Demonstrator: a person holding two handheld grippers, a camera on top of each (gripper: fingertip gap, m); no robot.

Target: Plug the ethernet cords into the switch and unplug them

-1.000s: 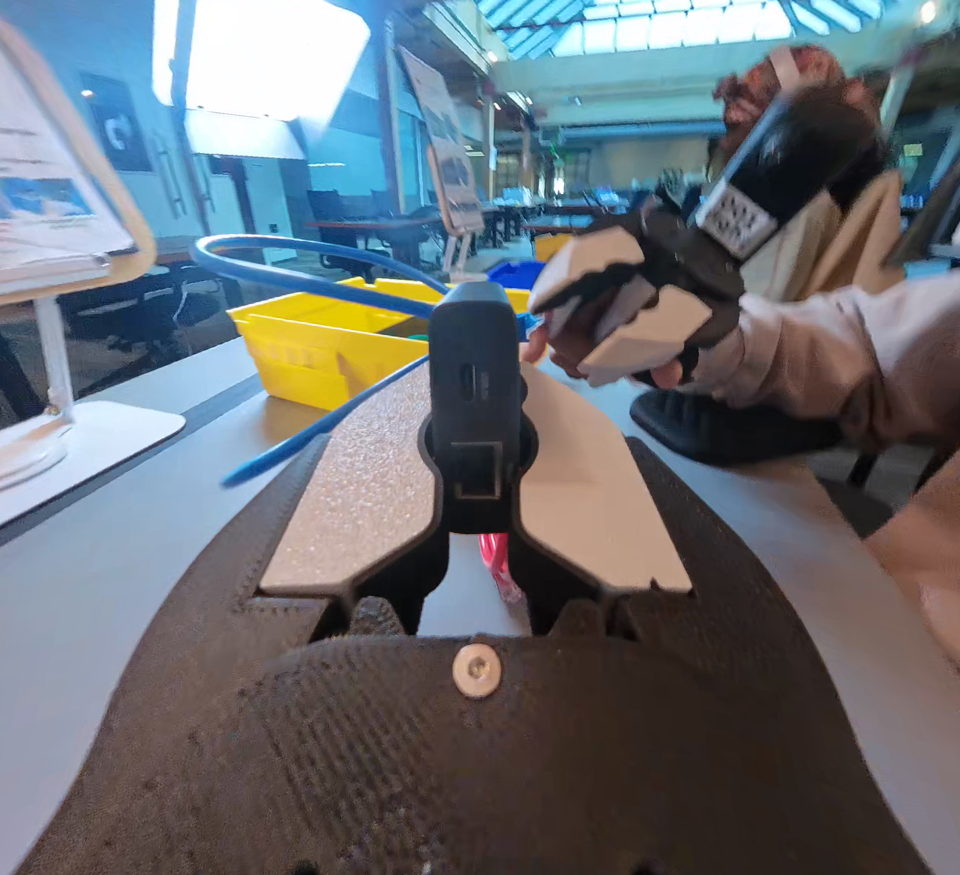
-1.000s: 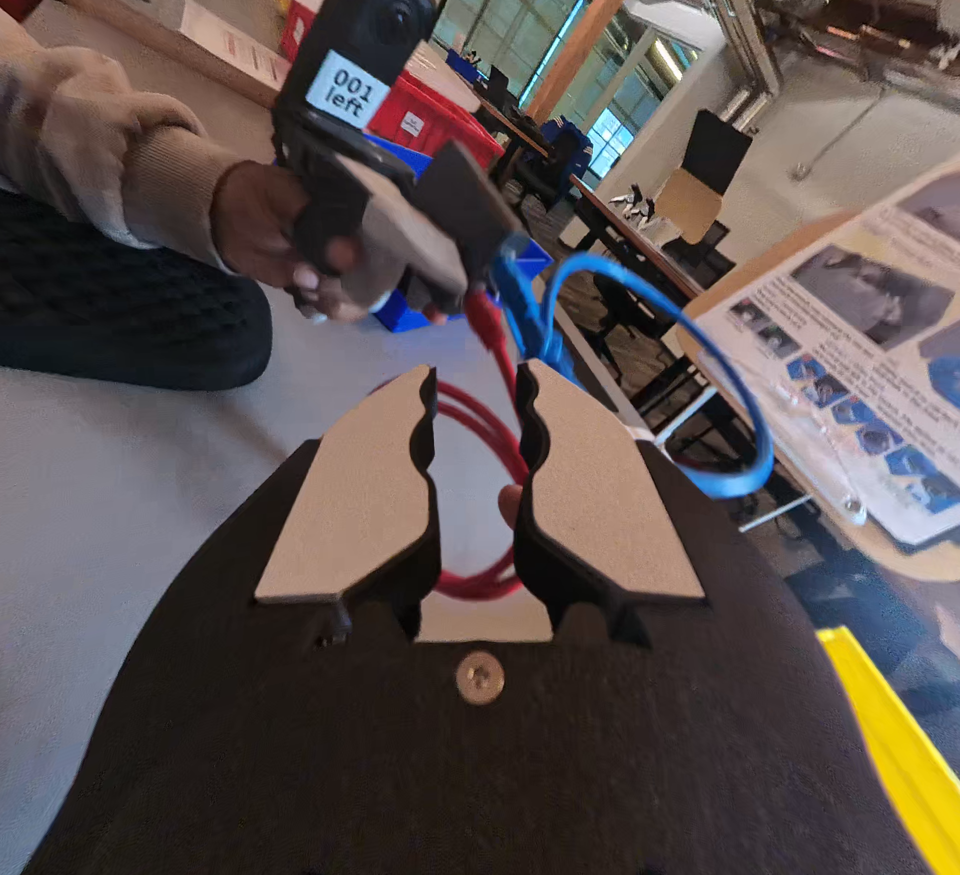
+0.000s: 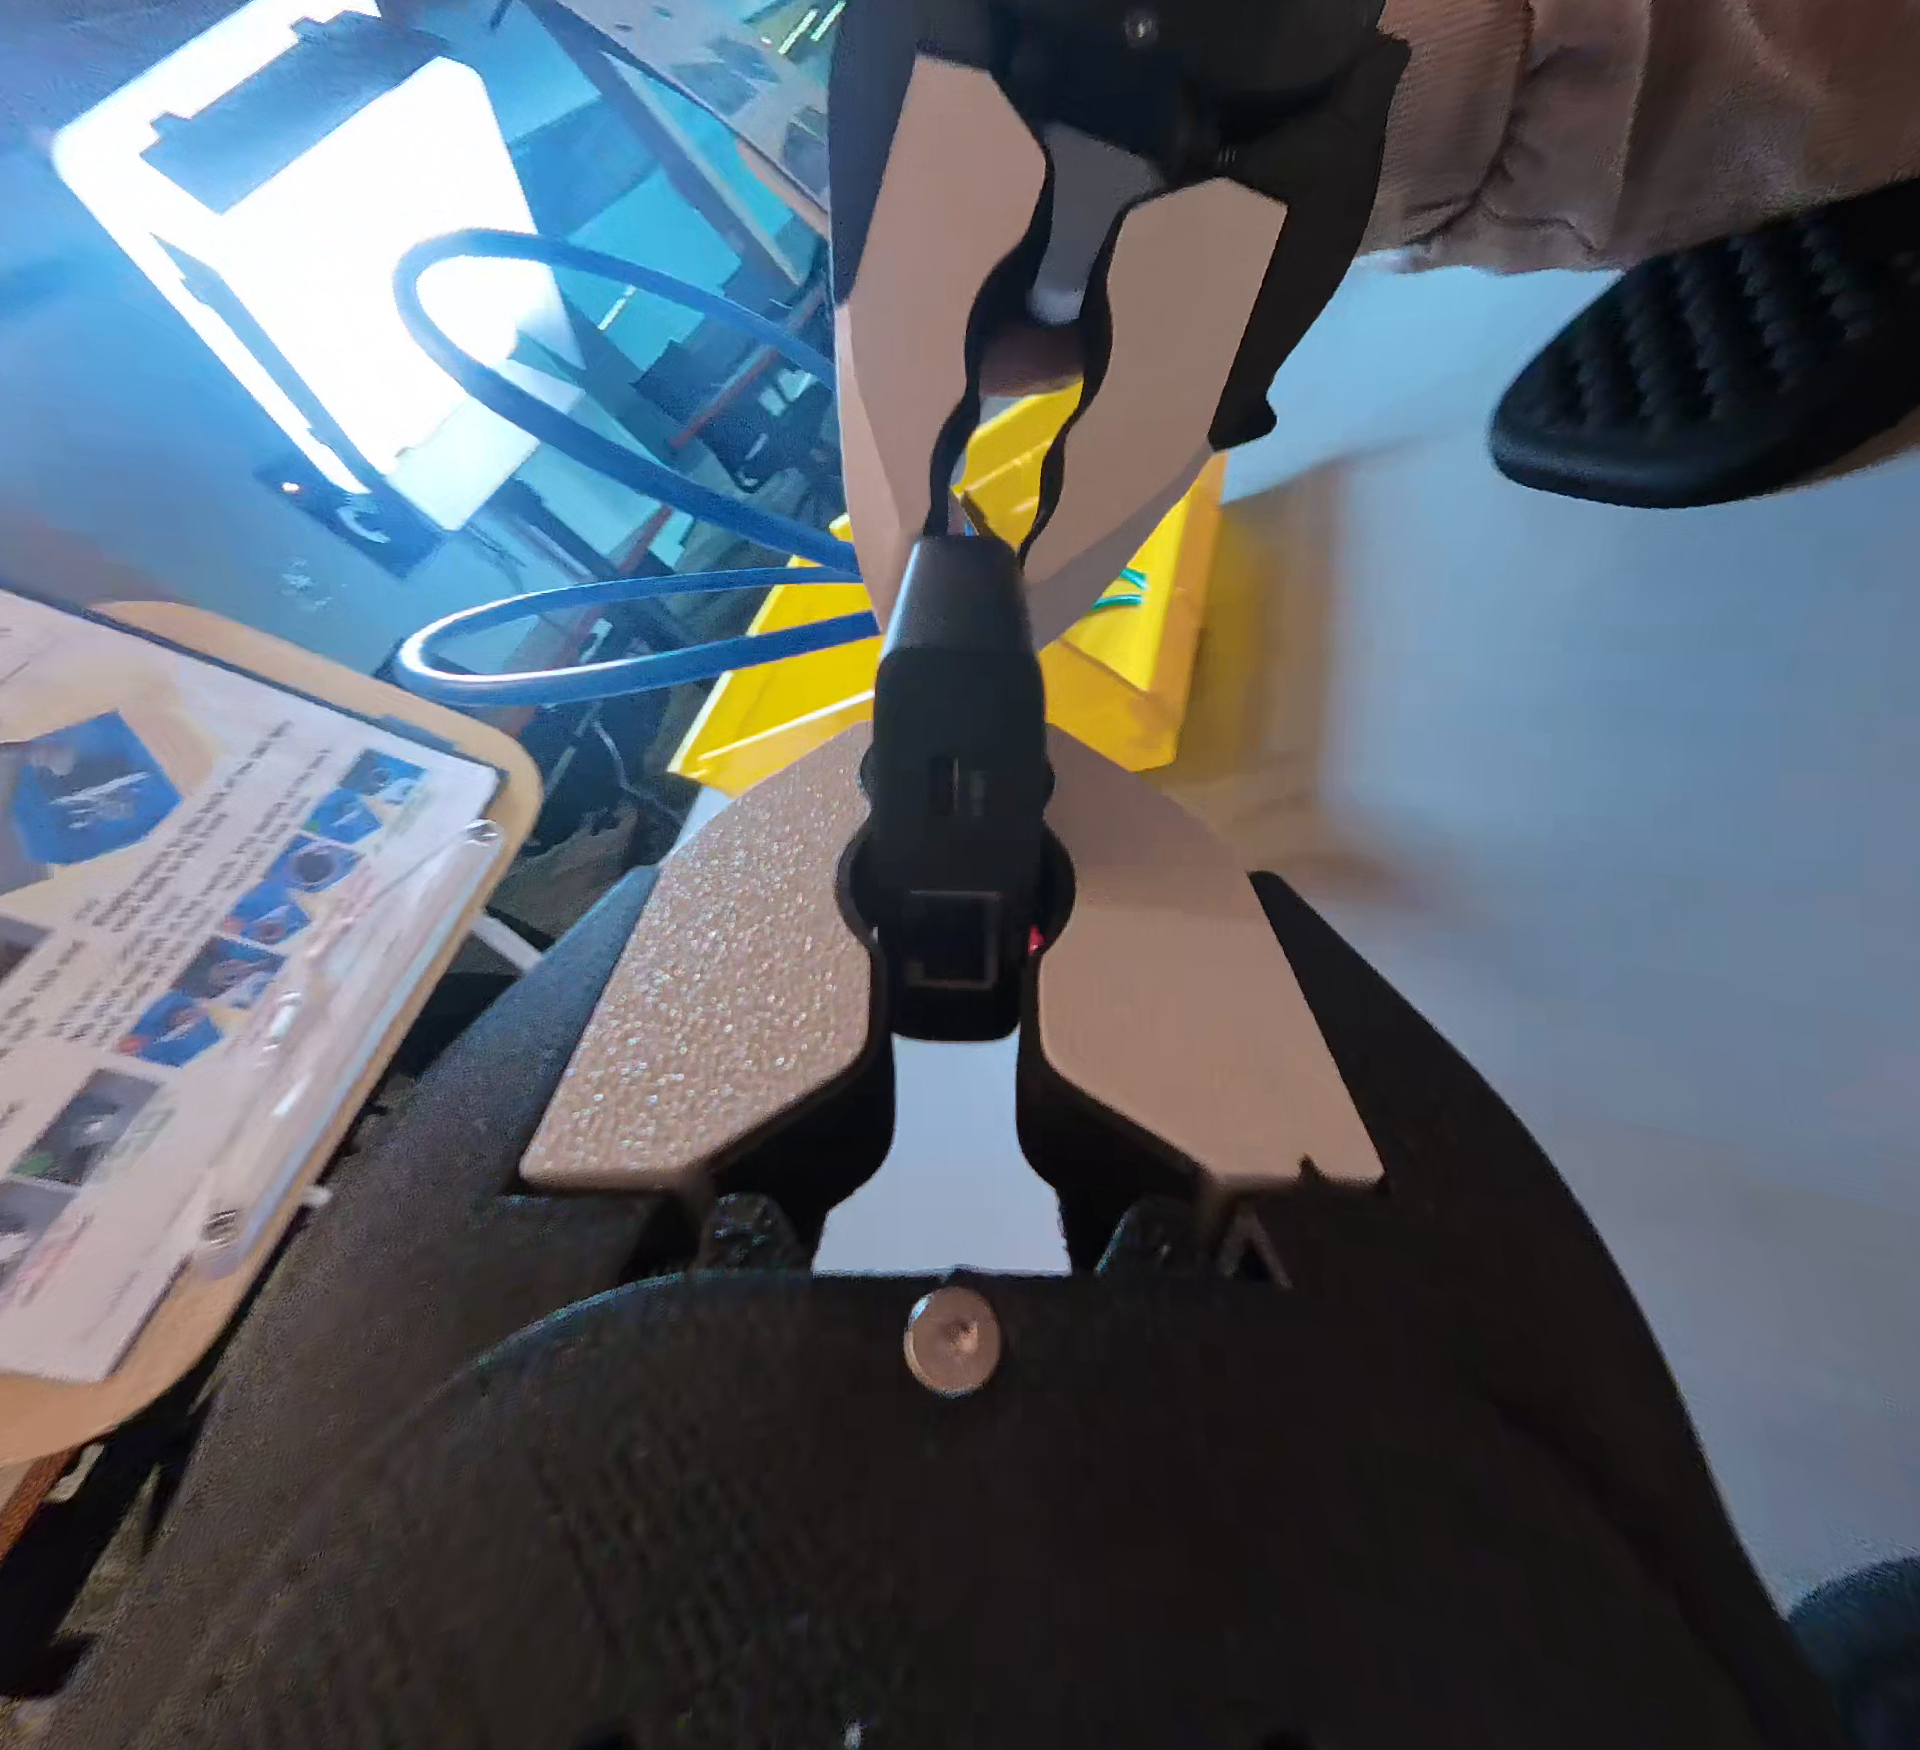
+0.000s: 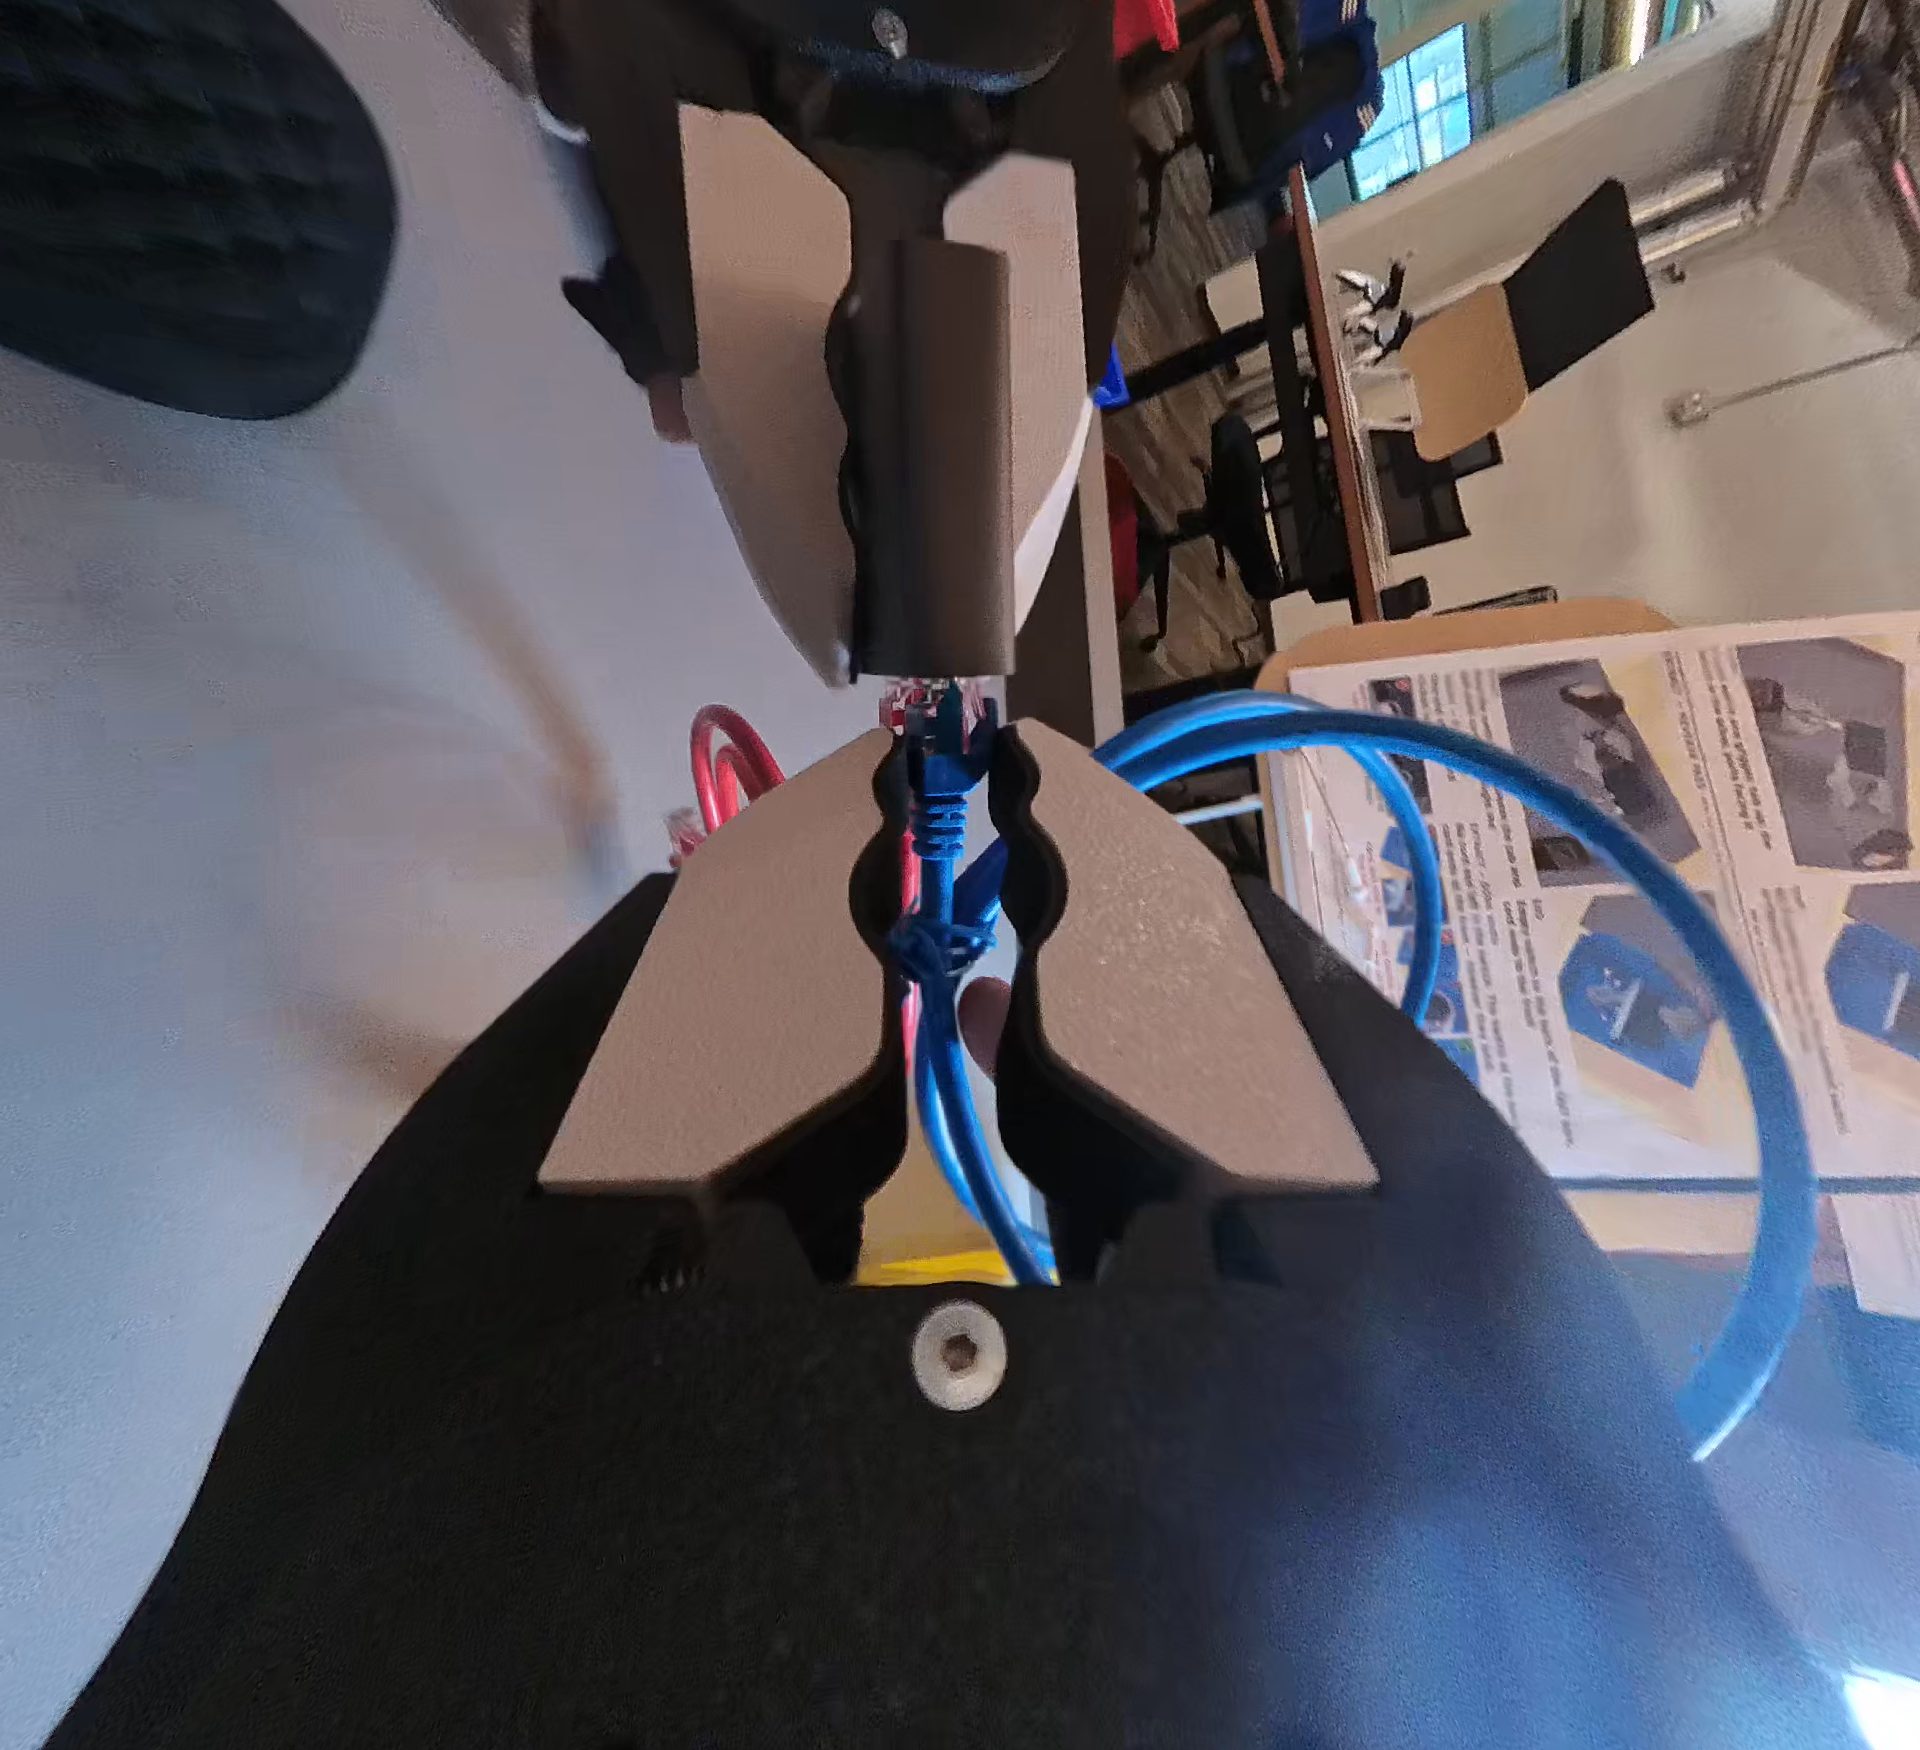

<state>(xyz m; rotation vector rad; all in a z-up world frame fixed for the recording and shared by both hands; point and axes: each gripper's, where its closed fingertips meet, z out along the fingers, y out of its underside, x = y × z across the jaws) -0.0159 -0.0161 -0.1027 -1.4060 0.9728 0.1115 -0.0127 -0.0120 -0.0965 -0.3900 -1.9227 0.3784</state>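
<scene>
My left gripper (image 3: 956, 765) is shut on the black switch (image 3: 956, 827) and holds it above the grey table; an empty port faces the left wrist camera. In the right wrist view the switch (image 4: 935, 474) hangs between the left gripper's fingers (image 4: 769, 412). My right gripper (image 4: 945, 744) is shut on the blue ethernet plug (image 4: 940, 775), which sits at the switch's lower end. The blue cord (image 4: 1621, 869) loops off to the right. A red plug (image 4: 896, 701) and red cord (image 4: 727, 755) sit beside it. In the left wrist view the right gripper (image 3: 971, 547) meets the switch's far end.
A yellow bin (image 3: 1122, 672) stands behind the switch. A picture sign board (image 3: 208, 921) is at the table's left edge and also shows in the right wrist view (image 4: 1662, 869). A black mesh pad (image 3: 1714, 360) lies at the right. A person's sleeve (image 3: 1662, 17) is above it.
Both grippers have swung round to face each other end to end. My right gripper has come in to the switch's port end and shut on the blue plug. The left still holds the switch.
</scene>
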